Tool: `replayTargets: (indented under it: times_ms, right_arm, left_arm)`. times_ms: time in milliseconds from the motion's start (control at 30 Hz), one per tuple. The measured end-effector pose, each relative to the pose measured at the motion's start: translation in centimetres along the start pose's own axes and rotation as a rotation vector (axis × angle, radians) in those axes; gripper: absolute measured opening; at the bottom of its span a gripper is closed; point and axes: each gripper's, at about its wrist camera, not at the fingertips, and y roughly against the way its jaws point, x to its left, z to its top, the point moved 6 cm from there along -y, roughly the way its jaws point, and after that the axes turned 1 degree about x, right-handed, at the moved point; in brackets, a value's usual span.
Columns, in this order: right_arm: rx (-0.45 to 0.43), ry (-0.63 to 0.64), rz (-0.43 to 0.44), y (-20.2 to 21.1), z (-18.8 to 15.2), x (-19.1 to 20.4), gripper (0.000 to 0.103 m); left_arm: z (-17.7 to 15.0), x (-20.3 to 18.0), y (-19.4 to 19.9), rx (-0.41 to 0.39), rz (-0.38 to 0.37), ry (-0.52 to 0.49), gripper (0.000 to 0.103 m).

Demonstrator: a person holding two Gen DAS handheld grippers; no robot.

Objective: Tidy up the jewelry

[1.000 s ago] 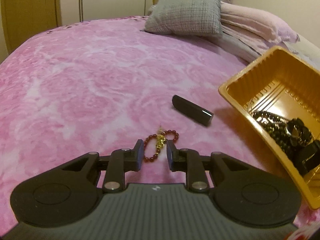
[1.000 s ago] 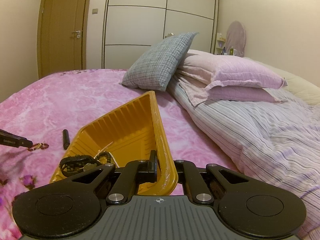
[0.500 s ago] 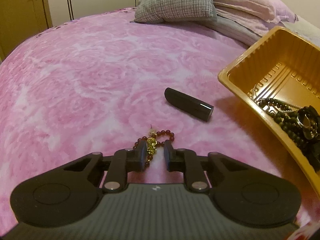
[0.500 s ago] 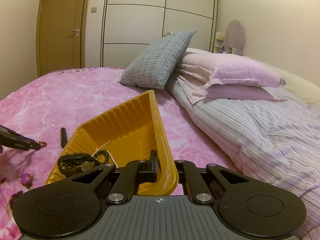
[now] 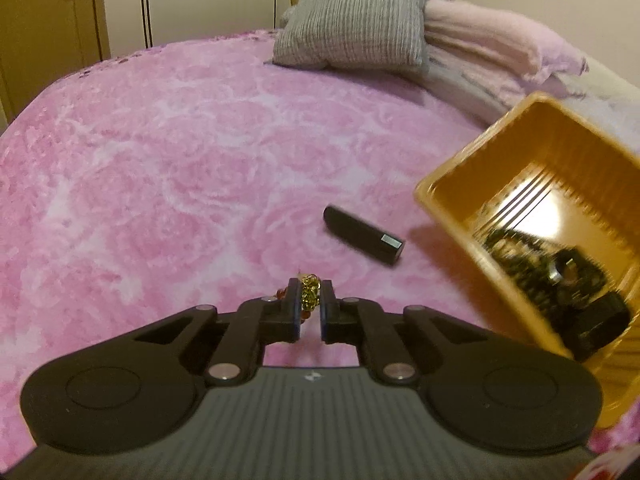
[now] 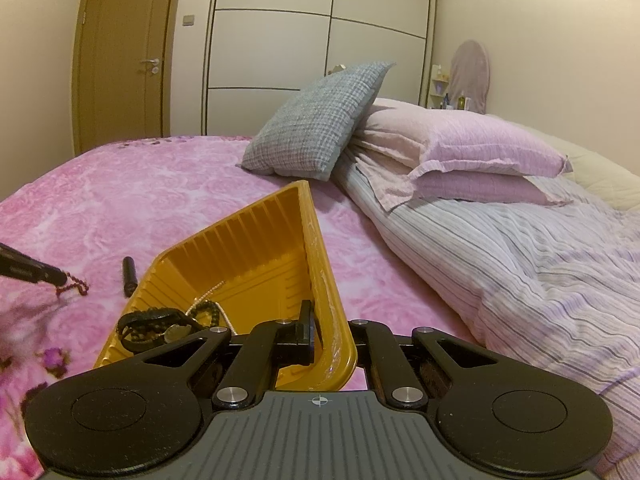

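The left gripper (image 5: 310, 307) has just been closing, and its jaws now stand narrow with the gold charm (image 5: 310, 294) of the red bead bracelet (image 6: 74, 285) pinched between the pads. From the right wrist view the beads trail off the fingertip toward the pink bedspread (image 5: 168, 168); whether they have cleared the fabric cannot be told.

The destination, the orange plastic tray (image 5: 452, 216), lies to the right of the left fingers and a little ahead, near but not touching. Its open side is tilted toward the left gripper. The left hand is the nearer to the bracelet and the only one free to carry it.

The right gripper (image 6: 324, 332) is clamped on the tray's near rim, one finger inside and one outside, holding the tray tipped. Dark beaded jewellery (image 6: 160, 322) already sits in the tray's low end.

A black cylindrical case (image 5: 363, 235) lies between bracelet and tray, its long axis running toward the tray corner. The carry should probably pass over it.
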Motion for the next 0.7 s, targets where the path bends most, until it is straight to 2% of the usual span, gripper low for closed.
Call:
replayTargets:
  times_ms: [300, 700]
  right_arm:
    - [-0.010, -0.001, 0.007, 0.3, 0.3, 0.3, 0.006]
    - [-0.018, -0.004, 0.012, 0.5, 0.4, 0.6, 0.006]
  left_arm:
    - [4.3, -2.1, 5.4, -0.108, -0.110, 0.024, 0.007]
    - [8.3, -9.1, 9.7, -0.211, -0.249, -0.055, 0.007]
